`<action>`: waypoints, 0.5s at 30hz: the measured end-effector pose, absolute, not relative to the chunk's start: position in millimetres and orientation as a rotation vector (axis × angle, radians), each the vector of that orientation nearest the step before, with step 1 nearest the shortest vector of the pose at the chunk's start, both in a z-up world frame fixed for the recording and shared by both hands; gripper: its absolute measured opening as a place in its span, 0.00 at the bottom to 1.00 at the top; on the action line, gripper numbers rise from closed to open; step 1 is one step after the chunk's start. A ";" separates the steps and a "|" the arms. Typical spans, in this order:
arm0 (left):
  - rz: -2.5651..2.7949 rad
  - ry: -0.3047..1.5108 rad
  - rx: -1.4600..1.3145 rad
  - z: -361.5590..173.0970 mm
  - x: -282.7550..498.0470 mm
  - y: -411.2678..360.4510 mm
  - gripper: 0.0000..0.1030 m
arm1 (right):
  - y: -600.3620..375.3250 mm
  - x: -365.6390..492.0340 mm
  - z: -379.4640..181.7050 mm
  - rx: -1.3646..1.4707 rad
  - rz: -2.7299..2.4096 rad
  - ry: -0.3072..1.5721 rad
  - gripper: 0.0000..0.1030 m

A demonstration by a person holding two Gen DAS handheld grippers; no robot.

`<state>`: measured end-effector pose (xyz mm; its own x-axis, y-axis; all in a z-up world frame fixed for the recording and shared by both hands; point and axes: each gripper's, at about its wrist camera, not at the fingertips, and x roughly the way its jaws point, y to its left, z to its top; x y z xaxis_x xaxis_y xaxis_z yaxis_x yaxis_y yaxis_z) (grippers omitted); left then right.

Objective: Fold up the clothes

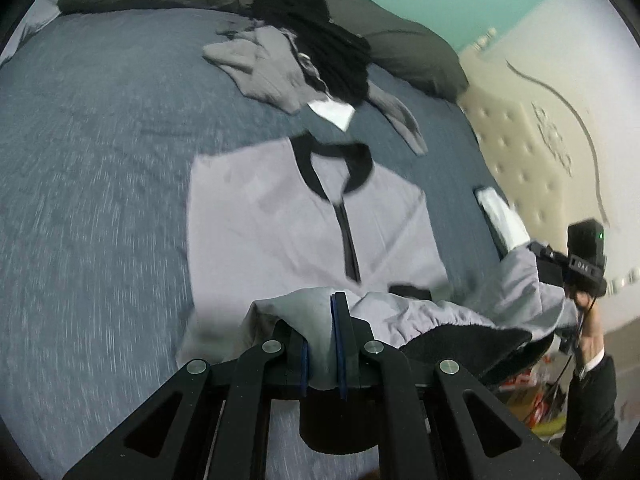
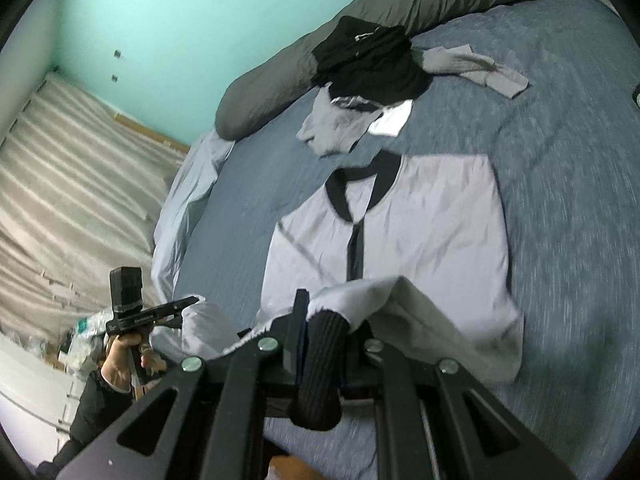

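Jacket [image 1: 280,216]: smooth grey fabric, black ribbed collar toward 12 o'clock, zipper along the long axis. Left gripper [image 1: 322,344] and right gripper [image 2: 320,344] each pinch its lifted hem.

- A light grey zip-front jacket with black collar and black zip strip [image 1: 280,216] [image 2: 420,232] is lying front-up, flat on the bed, its lower hem lifting off it.
- Its black ribbed cuff [image 2: 320,360] is hanging at that raised edge.
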<state>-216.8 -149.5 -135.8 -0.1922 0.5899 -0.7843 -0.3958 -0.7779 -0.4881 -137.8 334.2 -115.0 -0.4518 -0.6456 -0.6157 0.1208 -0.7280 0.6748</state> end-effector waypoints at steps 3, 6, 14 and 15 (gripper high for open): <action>2.011 -0.285 -1.464 -149.7 -259.2 -145.6 0.10 | 341.8 -176.4 -122.3 1.296 -2.221 -0.788 0.10; 2.006 -0.328 -1.504 -170.6 -301.8 -140.7 0.10 | 349.5 -216.9 -135.9 1.331 -2.245 -0.818 0.10; 1.995 -0.434 -1.663 -253.9 -393.0 -125.5 0.10 | 358.7 -310.0 -204.5 1.493 -2.290 -0.814 0.10; 1.993 -0.444 -1.681 -264.0 -401.6 -123.6 0.10 | 359.5 -318.4 -214.2 1.518 -2.291 -0.816 0.10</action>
